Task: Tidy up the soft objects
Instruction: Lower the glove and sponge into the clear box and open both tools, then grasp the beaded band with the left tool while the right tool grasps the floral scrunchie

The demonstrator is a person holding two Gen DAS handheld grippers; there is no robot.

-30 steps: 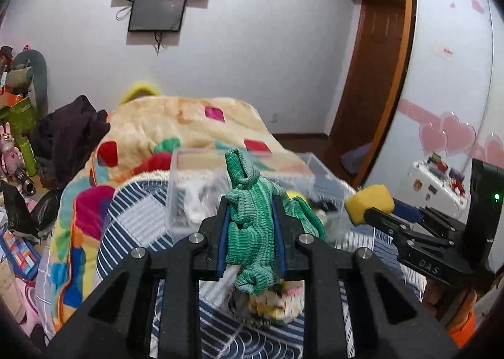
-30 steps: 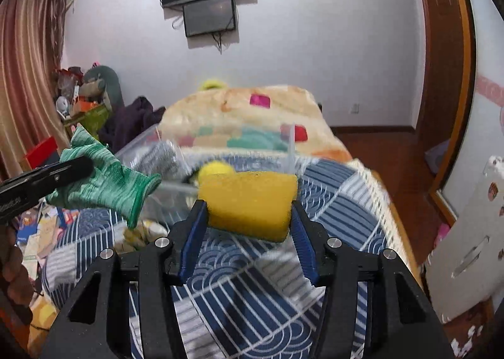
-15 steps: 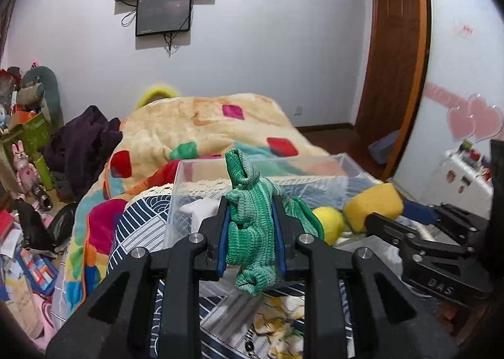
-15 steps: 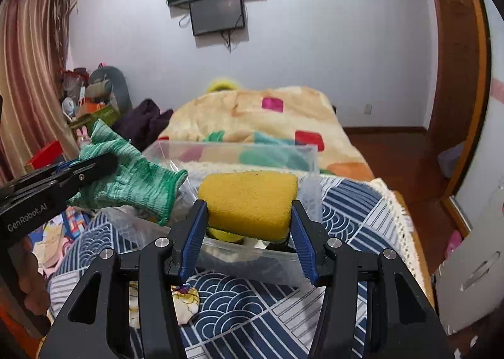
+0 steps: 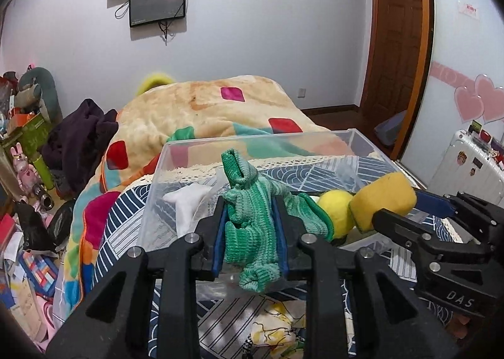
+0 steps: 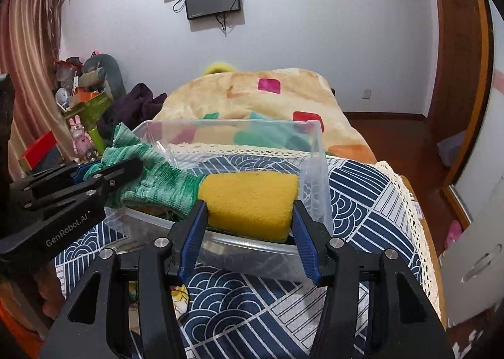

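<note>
The left gripper (image 5: 250, 229) pinches a green glove (image 5: 249, 226), the right gripper (image 6: 249, 226) a yellow sponge (image 6: 249, 198), both over the clear bin (image 5: 252, 141) on the bed; lower well inside before releasing, clearing the yellow ball (image 5: 335, 204) beyond

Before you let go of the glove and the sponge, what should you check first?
1. Glove held tight by the left gripper: ok.
2. Sponge held by the right gripper: ok.
3. Bin open on top, no lid in the way: ok.
4. Both things over the bin: ok, they look to be above its near edge.
5. Room inside: ok, only a ball and a white thing show.
6. Grippers clear of each other: cannot tell, the glove and sponge look close or touching.
</note>
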